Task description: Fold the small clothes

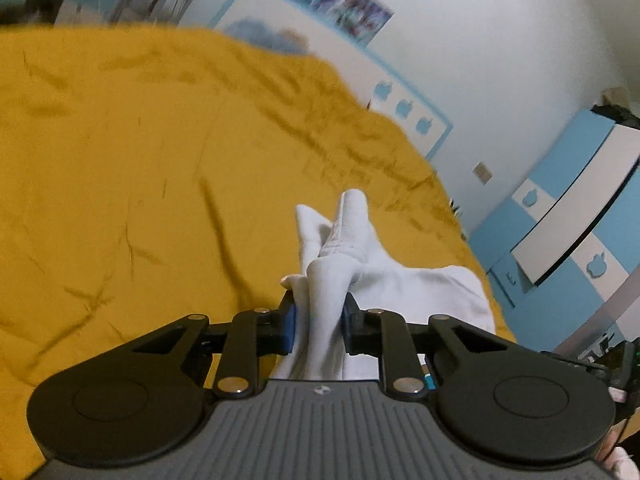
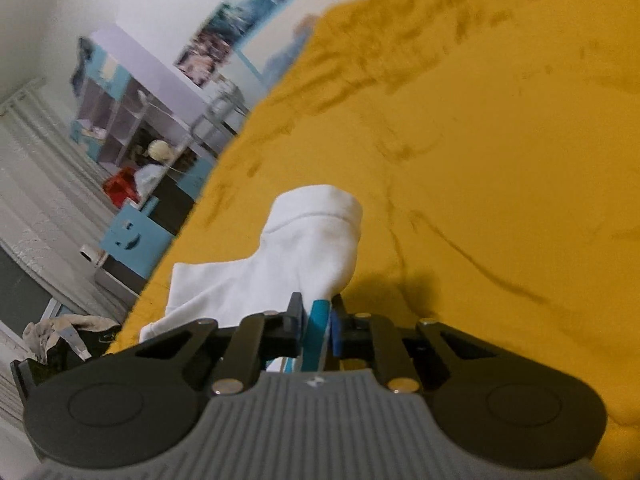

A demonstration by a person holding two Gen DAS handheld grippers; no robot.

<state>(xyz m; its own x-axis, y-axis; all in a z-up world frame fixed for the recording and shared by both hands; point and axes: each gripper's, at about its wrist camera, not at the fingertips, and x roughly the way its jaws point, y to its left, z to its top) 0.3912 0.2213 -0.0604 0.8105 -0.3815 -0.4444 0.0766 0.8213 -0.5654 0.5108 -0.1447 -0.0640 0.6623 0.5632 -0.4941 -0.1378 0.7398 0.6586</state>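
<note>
Both grippers (image 1: 319, 320) (image 2: 316, 320) pinch unlabelled white garment (image 1: 420, 292) (image 2: 280, 264).

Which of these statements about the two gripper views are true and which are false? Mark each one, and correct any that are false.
1. The left gripper is shut on a white sock. True.
2. The bedspread is blue. False: it is mustard yellow.
3. The right gripper is shut on white cloth. True.
4. Both grippers stand wide open and empty. False: each pinches white fabric.
5. The bedspread is smooth. False: it is creased.
</note>
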